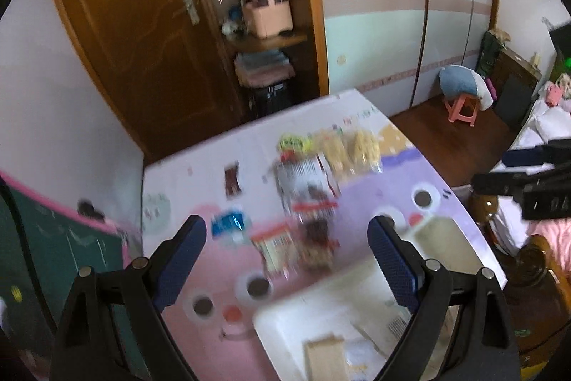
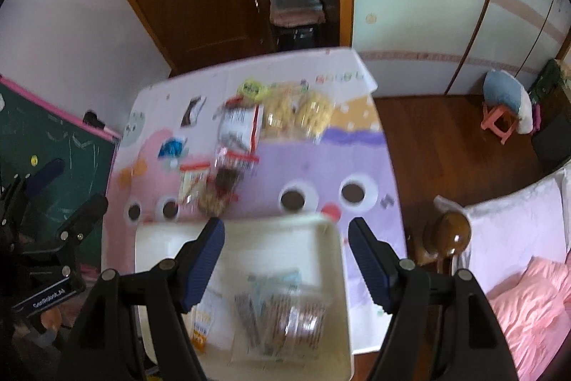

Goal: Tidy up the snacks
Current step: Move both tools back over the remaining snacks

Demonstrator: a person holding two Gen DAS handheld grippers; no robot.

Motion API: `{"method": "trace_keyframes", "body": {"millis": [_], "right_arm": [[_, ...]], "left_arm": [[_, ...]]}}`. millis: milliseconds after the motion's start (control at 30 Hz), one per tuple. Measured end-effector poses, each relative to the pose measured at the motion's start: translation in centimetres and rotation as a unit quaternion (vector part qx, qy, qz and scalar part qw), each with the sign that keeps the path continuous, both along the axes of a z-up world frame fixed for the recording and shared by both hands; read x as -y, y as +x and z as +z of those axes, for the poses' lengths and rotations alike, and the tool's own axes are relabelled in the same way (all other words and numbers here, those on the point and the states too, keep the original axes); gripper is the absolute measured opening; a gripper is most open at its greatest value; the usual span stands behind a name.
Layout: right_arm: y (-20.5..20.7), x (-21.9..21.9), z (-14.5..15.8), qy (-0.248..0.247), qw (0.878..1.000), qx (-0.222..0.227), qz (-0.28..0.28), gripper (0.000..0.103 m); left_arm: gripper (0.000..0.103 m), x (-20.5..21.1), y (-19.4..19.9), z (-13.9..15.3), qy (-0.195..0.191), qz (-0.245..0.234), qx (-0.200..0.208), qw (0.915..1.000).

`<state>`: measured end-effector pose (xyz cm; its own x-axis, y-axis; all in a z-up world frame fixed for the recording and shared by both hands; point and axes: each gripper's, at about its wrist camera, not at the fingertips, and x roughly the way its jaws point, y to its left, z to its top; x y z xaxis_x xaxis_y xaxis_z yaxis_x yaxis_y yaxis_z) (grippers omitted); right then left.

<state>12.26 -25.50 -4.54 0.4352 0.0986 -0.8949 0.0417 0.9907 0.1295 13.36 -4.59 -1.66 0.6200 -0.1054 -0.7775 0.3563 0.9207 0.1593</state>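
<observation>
Right wrist: right gripper (image 2: 286, 256) gapes empty above white bin (image 2: 342, 274) of snacks (image 2: 285, 316).

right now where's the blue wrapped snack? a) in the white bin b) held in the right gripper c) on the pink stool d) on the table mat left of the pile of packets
d: the blue wrapped snack lies on the table mat, left of the pile of packets, outside the white bin; the right gripper holds nothing.

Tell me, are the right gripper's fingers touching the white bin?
Apart. In the right wrist view the fingers stand open above the white bin, holding nothing, and look raised clear of it.
</observation>
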Motion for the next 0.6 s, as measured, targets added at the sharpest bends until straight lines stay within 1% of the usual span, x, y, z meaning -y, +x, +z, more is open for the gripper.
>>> {"method": "trace_keyframes", "body": {"millis": [100,167,300,367,433,533,600], "right_arm": [[2.8,1.4,1.0,0.002,1.0,0.009,-0.01,0.072],[5.0,2.5,1.3,0.006,1.0,0.011,-0.019,0.072],[9.5,4.3,0.6,0.018,0.999,0.006,-0.032,0.072],[11.9,4.9,-0.5,0.014,0.999,0.0,-0.041,0.072],[14.1,5.2,-1.9,0.014,0.999,-0.012,-0.045,0.072],[17.2,5.4,-5.0,0.013,0.998,-0.034,-0.051,0.072],[18.7,5.4,-7.1,0.023,0.997,-0.051,-0.054,0.072]], "left_arm": [[0.092,0.8,2.6,0.5,0.006,-0.021,0.009,0.9997],[0.092,1.4,4.6,0.2,0.012,-0.039,0.008,0.9991],[0.092,2.7,8.6,-1.8,0.015,-0.1,-0.01,0.9948],[0.092,3.5,9.9,-3.4,0.018,-0.13,-0.022,0.9912],[0.092,4.2,11.5,-5.3,0.029,-0.153,-0.035,0.9871],[0.092,5.2,13.6,-8.6,0.051,-0.174,-0.052,0.9821],[0.092,5.7,14.8,-10.7,0.059,-0.19,-0.073,0.9773]]}}
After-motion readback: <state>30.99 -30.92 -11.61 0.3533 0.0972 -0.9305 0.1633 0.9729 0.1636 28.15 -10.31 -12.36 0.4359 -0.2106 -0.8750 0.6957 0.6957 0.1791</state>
